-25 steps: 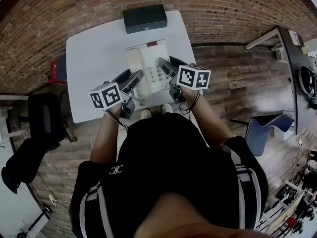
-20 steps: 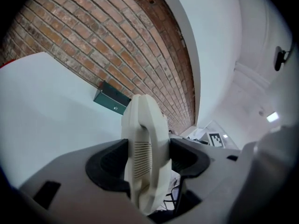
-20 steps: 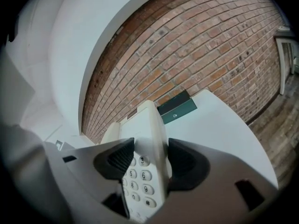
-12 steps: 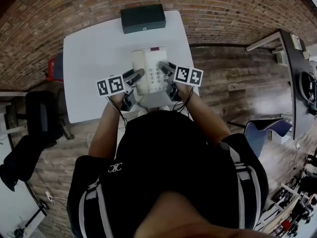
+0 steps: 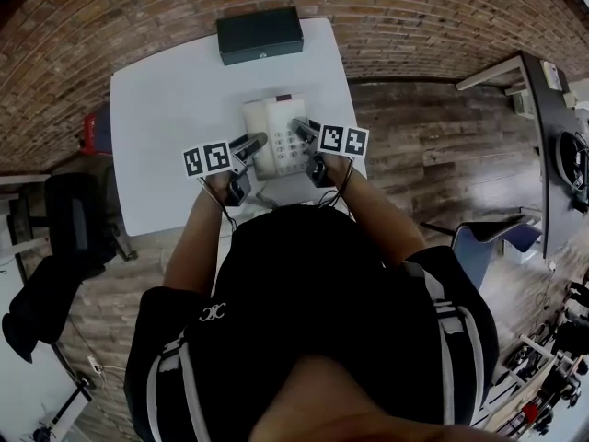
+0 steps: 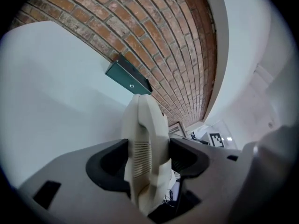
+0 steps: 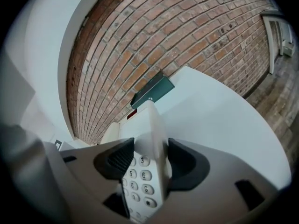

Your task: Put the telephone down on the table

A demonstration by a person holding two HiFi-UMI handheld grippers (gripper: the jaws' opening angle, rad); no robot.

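Observation:
A cream desk telephone (image 5: 274,136) with a handset and keypad is held low over the white table (image 5: 175,118) between my two grippers. My left gripper (image 5: 250,144) is shut on the phone's left edge; in the left gripper view the handset side (image 6: 145,143) is clamped between the dark pads. My right gripper (image 5: 302,129) is shut on the phone's right edge; the right gripper view has the keypad (image 7: 140,181) just left of the clamped edge. Whether the phone's underside touches the table I cannot tell.
A dark green flat box (image 5: 259,35) lies at the table's far edge, against the brick wall (image 5: 405,17); it shows as the box (image 6: 128,80) and the box (image 7: 152,92) in the gripper views. A black chair (image 5: 69,228) stands left; wooden floor lies right.
Both grippers have come down toward the table with the telephone held between them, and the phone now looks smaller and lower. The grips have not changed.

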